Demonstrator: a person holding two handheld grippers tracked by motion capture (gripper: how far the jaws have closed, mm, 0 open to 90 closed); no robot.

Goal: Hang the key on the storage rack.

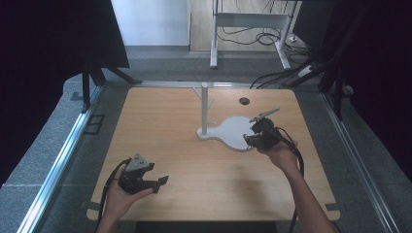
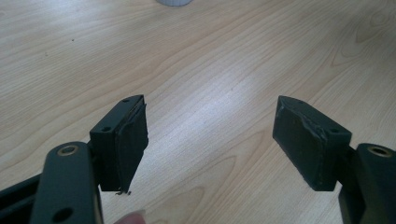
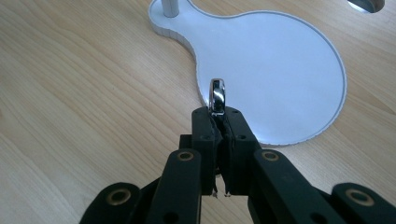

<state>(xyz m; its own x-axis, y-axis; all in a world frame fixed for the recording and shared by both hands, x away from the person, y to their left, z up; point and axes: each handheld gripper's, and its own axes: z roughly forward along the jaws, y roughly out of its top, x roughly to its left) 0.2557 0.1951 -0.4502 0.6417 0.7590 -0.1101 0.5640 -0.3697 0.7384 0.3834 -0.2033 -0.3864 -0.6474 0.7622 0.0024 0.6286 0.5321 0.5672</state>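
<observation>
Right claw (image 3: 218,119) clamps a silver ring (image 3: 217,94) by the white stand base (image 3: 280,70); left claw (image 2: 210,140) gapes empty

Counted items. Two handheld grippers: the left gripper (image 1: 163,180), one, and the right gripper (image 1: 250,141), one. Two hands: the left hand (image 1: 121,194) and the right hand (image 1: 281,154). One wooden table (image 1: 170,126), with one round cable hole (image 1: 244,101) in its top. One white stand (image 1: 233,132), made up of one flat base and one upright post (image 1: 204,108). One shiny metal ring (image 3: 217,93), seen edge-on in the right gripper view.
</observation>
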